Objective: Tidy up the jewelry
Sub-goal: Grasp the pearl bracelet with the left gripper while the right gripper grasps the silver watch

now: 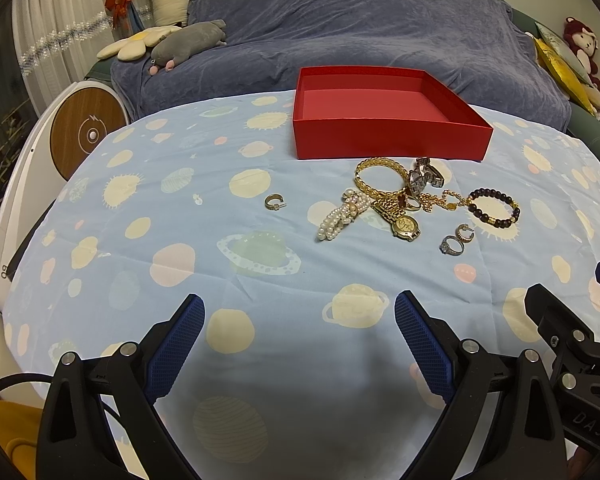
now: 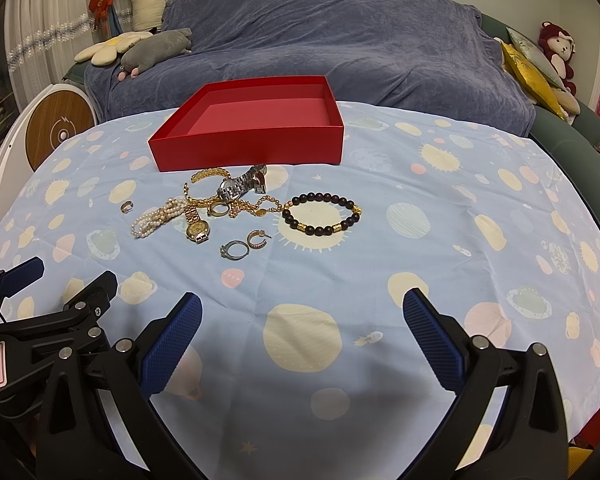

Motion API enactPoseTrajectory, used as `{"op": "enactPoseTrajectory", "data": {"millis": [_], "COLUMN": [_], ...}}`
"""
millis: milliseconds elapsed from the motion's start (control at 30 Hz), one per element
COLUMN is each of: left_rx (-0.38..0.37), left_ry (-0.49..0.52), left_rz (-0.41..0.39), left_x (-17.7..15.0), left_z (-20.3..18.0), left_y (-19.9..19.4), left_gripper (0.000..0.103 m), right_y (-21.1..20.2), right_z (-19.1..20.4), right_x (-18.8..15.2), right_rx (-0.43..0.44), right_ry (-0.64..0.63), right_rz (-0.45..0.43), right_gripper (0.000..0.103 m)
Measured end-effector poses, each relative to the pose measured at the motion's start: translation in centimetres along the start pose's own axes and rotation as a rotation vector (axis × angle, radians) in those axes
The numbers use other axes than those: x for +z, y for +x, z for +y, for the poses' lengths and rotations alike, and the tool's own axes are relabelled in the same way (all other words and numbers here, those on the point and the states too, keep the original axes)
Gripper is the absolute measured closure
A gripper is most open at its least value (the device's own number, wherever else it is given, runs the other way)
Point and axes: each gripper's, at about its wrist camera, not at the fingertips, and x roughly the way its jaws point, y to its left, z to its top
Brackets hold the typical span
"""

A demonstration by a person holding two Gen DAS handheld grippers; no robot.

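An open, empty red box (image 1: 388,136) (image 2: 252,148) sits at the far side of the table. In front of it lies a cluster of jewelry: a gold bangle (image 1: 380,176), a silver watch (image 2: 242,185), a gold watch (image 1: 404,224) (image 2: 197,230), a pearl bracelet (image 1: 342,216) (image 2: 154,220), a dark bead bracelet (image 1: 494,208) (image 2: 320,216), a silver ring (image 1: 451,245) (image 2: 233,249) and a hoop earring (image 2: 257,238). Another hoop earring (image 1: 274,202) (image 2: 127,207) lies apart to the left. My left gripper (image 1: 298,320) and right gripper (image 2: 302,320) are open and empty, near the table's front, short of the jewelry.
The table wears a light blue planet-print cloth (image 1: 220,264). Behind it is a sofa under a blue-grey blanket (image 1: 360,28) with plush toys (image 1: 188,42). A white and wood-faced appliance (image 1: 84,132) stands at the left. Cushions (image 2: 528,68) lie at the right.
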Motion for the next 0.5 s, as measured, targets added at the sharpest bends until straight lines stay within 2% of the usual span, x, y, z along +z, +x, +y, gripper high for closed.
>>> {"op": "enactPoseTrajectory", "data": {"millis": [300,500], "left_rx": [-0.027,-0.03], "left_ry": [0.003,-0.038], "left_rz": [-0.013,0.009], "left_x": [0.3,1.8], "left_z": [-0.6,1.0], "left_y": [0.6,2.7], "left_gripper": [0.01,0.01], "right_y": [1.0,2.3], "right_z": [-0.7,-1.7], "right_x": [0.6,2.6], "right_rx": [-0.008,-0.016], "right_ry": [0.017,0.009], "right_rz": [0.028,0.04], "right_gripper": [0.005,0.005]}}
